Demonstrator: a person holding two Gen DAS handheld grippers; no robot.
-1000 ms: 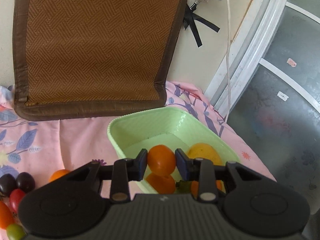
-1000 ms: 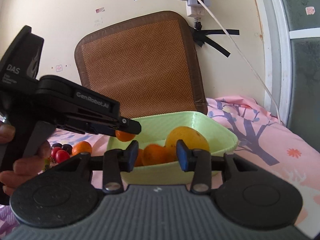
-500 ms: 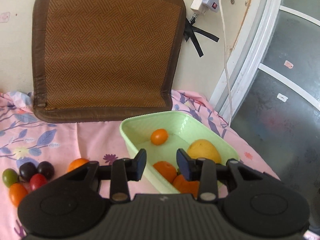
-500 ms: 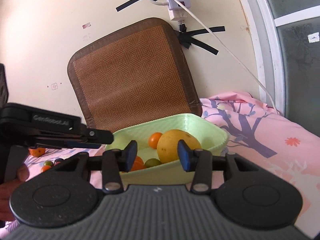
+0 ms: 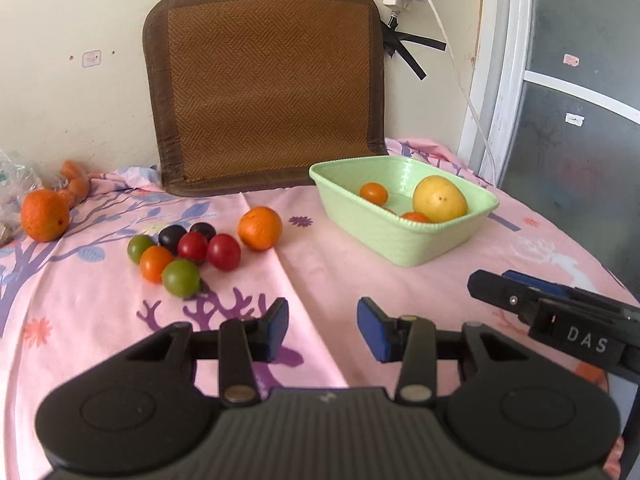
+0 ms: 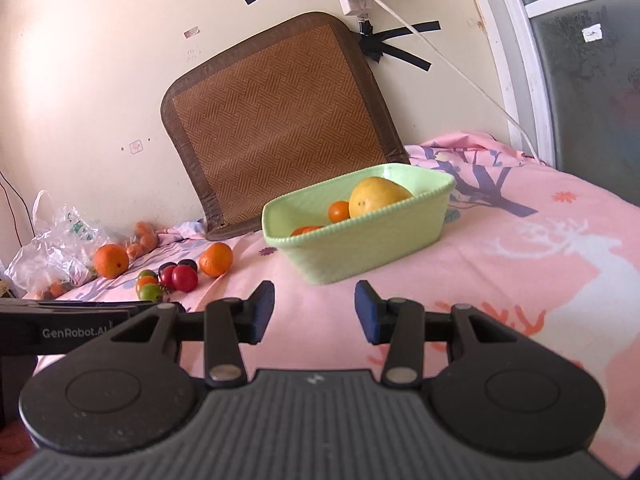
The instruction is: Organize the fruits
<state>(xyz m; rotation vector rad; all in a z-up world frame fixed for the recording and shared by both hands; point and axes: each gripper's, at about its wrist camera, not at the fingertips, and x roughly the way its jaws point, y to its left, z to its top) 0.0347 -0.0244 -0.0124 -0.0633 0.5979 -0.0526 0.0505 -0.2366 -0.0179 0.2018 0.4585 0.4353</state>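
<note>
A light green basket stands on the pink cloth and holds a yellow fruit, a small orange fruit and more orange ones. My left gripper hangs over bare cloth well short of the basket, its jaws opening with nothing between them. To its left lie a cluster of small red, dark, green and orange tomatoes and an orange. My right gripper is open and empty in front of the basket.
A brown woven mat leans against the wall behind the basket. Another orange lies far left by a plastic bag holding more fruit. A white cable hangs beside the glass door at right.
My left gripper let an orange fruit go into the basket, then drew back and swung left, bringing the tomatoes into view. My right gripper also drew back from the basket.
</note>
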